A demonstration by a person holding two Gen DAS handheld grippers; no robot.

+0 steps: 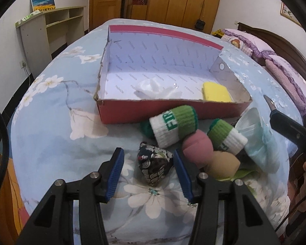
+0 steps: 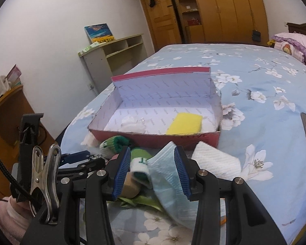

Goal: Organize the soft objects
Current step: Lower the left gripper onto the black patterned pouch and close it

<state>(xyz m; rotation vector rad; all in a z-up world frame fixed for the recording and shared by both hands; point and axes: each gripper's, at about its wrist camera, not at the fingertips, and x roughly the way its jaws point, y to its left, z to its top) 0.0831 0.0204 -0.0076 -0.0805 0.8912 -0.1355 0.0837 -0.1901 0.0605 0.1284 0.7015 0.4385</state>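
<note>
1. Between the left gripper's [image 1: 149,175] fingers lies a dark patterned pouch [image 1: 155,166]; bare bedspread [image 1: 51,143] lies outside its left finger.
2. Just outside its right finger, a pink ball [image 1: 195,147] and tan ball [image 1: 224,164] crowd in.
3. Ahead, rolled socks [image 1: 173,125] block the red box's [image 1: 132,112] near wall.
4. A blue cloth [image 2: 167,175] drapes between the right gripper's [image 2: 152,175] fingers.

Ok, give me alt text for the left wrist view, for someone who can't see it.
Open left tongs hover over a patterned beanbag on a floral bedspread. Beyond lie knitted sleeves, pink and tan sponges, and a red box holding a yellow sponge.
</note>
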